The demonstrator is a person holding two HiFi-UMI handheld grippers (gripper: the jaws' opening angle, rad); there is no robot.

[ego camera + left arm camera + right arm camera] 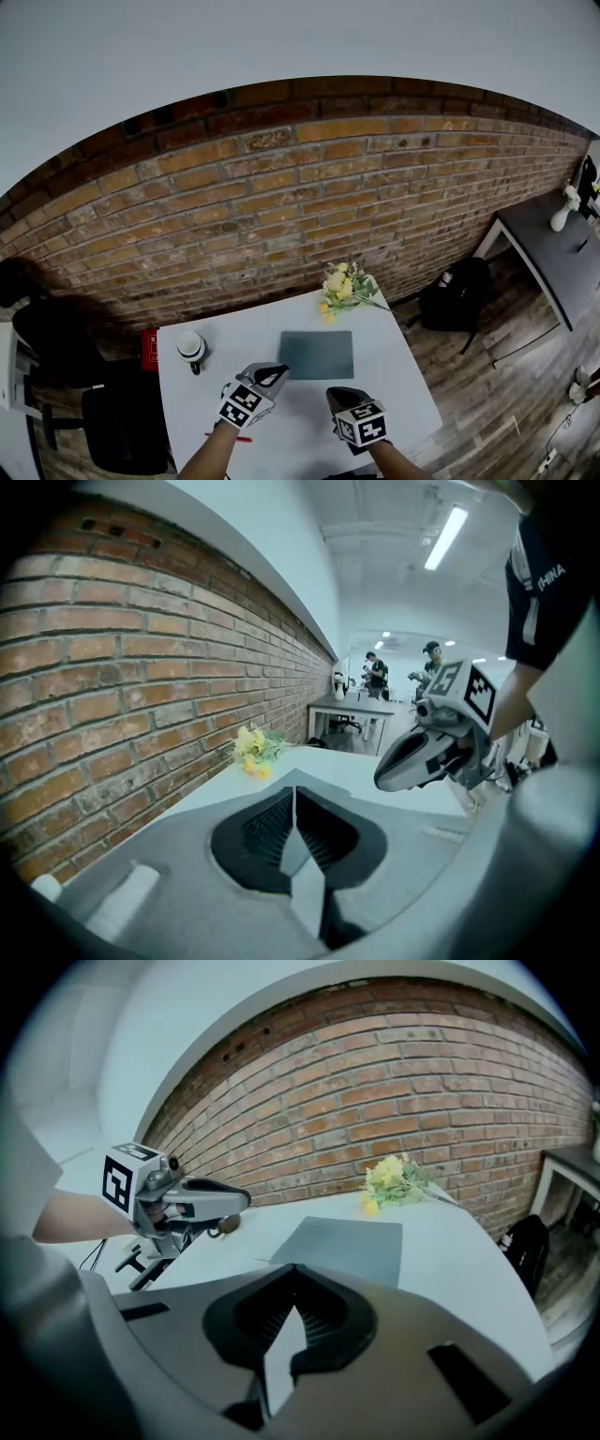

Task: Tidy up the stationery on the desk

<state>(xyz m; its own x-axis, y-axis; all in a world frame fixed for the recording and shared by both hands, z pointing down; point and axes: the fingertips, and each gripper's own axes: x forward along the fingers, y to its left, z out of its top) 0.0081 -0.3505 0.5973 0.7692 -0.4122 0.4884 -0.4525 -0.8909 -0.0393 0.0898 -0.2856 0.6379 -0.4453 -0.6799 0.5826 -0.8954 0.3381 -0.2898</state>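
A white desk (403, 375) carries a flat grey pad (316, 354), which also shows in the right gripper view as the grey pad (342, 1246). A thin red pen (230, 437) lies by the desk's front edge, under my left forearm. My left gripper (275, 374) hovers just left of the pad's near corner, jaws shut and empty; it shows too as the left gripper (192, 1199). My right gripper (340, 396) hangs before the pad's front edge, also shut and empty, and appears as the right gripper (431, 747) in the left gripper view.
A white cup (191, 347) stands at the desk's left side. Yellow flowers (345, 286) lie at the far edge against the brick wall. A black backpack (457, 292) sits on the floor to the right, a black chair (56, 347) to the left, another table (553, 248) far right.
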